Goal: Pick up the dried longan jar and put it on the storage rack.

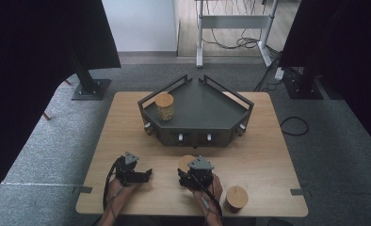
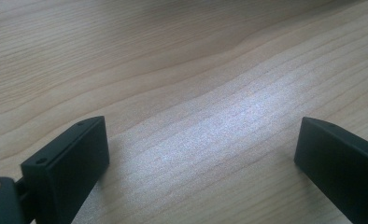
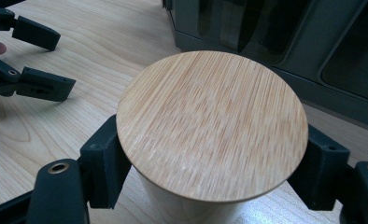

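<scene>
The right gripper [image 3: 210, 172] clamps its black jaws on a round jar with a flat bamboo lid [image 3: 212, 123], standing on the light wooden table [image 2: 182, 70] before the dark tray [image 1: 197, 106], while the left gripper [image 2: 198, 163] rests wide apart, holding nothing.

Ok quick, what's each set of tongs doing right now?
Left tongs: open, nothing between them, just bare table.
Right tongs: closed on the jar with the bamboo lid.

No readable txt, labels, brands or nos. anywhere. Jar lid [image 3: 212, 126]: plain bamboo grain, no print. Dark tray [image 1: 207, 101] front: knobs only, no legible markings. Tabletop [image 2: 196, 70]: bare wood.
</scene>
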`<state>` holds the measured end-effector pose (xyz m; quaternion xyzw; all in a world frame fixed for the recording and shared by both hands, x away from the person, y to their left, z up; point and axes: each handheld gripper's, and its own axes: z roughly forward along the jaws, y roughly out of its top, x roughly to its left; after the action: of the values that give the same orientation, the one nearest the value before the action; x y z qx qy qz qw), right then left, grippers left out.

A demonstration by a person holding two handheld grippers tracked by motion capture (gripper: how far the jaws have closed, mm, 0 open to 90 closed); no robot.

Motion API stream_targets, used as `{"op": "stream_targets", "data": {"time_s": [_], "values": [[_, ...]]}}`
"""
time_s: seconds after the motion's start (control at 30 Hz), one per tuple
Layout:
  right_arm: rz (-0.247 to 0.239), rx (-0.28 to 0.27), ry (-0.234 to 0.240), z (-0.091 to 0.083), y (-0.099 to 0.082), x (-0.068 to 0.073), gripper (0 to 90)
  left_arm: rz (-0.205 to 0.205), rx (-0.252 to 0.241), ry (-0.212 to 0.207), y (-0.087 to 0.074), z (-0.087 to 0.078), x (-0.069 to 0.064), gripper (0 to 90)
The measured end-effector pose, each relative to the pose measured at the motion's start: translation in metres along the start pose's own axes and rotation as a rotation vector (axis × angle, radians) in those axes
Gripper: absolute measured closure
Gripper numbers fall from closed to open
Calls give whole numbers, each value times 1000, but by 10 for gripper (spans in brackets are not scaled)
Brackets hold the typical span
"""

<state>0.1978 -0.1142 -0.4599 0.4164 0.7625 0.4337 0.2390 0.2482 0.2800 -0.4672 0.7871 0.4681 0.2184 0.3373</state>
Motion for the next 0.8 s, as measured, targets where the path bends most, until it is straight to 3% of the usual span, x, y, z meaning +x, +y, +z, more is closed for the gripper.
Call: {"op": "stream_targets", "data": {"time_s": [0.5,0.8], "values": [[6,-22,-35,-5,-1,8,248,-2,-2,2,0,0,-1,27],[0,-56,-18,-17,7,7,248,-7,2,8,0,0,-1,17]]}}
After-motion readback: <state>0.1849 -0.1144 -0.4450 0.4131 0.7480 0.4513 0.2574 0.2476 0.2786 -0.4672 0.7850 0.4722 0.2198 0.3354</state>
